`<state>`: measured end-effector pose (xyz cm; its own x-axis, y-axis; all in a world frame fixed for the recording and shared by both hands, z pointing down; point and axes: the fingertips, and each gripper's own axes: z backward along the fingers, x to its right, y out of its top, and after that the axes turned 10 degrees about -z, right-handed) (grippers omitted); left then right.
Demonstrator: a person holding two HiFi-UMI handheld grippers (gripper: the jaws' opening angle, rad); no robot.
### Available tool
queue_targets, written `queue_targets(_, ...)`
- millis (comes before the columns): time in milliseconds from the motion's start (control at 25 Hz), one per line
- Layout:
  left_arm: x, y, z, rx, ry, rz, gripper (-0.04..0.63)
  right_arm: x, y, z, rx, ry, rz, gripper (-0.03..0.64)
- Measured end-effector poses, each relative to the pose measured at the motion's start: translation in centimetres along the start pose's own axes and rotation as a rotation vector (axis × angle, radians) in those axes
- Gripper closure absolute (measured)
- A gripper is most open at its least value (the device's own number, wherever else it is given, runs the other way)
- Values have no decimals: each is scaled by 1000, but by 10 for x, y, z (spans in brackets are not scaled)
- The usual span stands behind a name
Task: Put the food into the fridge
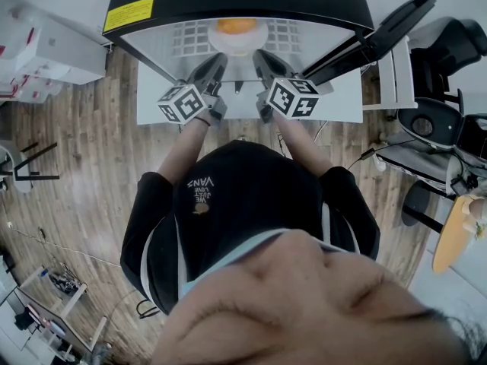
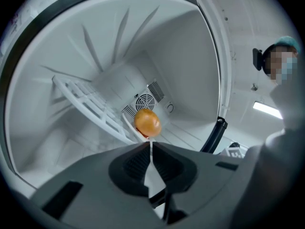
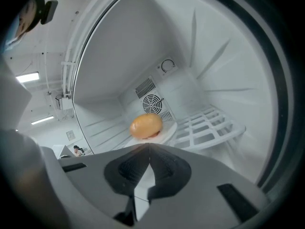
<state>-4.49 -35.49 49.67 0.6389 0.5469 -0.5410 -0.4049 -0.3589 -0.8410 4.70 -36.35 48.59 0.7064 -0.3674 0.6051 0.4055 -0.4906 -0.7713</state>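
Note:
An orange, bun-like piece of food lies on a white plate on the slatted shelf inside the open fridge. In the left gripper view the food sits just beyond my left gripper, whose jaws meet with nothing between them. The right gripper view shows the food on the plate just past my right gripper, also shut and empty. From the head view both grippers hover at the fridge mouth, left gripper and right gripper side by side, short of the plate.
The fridge door stands swung open at the right. A white slatted shelf spans the fridge interior, with a fan grille on the back wall. White boxes stand at the left and a dark chair at the right on the wooden floor.

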Motion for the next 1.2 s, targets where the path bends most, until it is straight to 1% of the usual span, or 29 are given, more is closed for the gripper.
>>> queue_targets(520, -2, 2, -2, -4, 0, -14, 577, -1, 1, -3, 3, -2, 16, 604)
queue_targets(800, -2, 3, 1, 2, 3, -17, 575, -2, 4, -1, 22, -1, 10, 604)
queue_targets(1000, 1, 4, 5, 6, 0, -32, 577, -3, 4, 5, 37, -8, 18, 604)
queue_targets(1200, 7, 3, 11, 0, -8, -63, 577, -6, 2, 12, 49, -15, 30, 604)
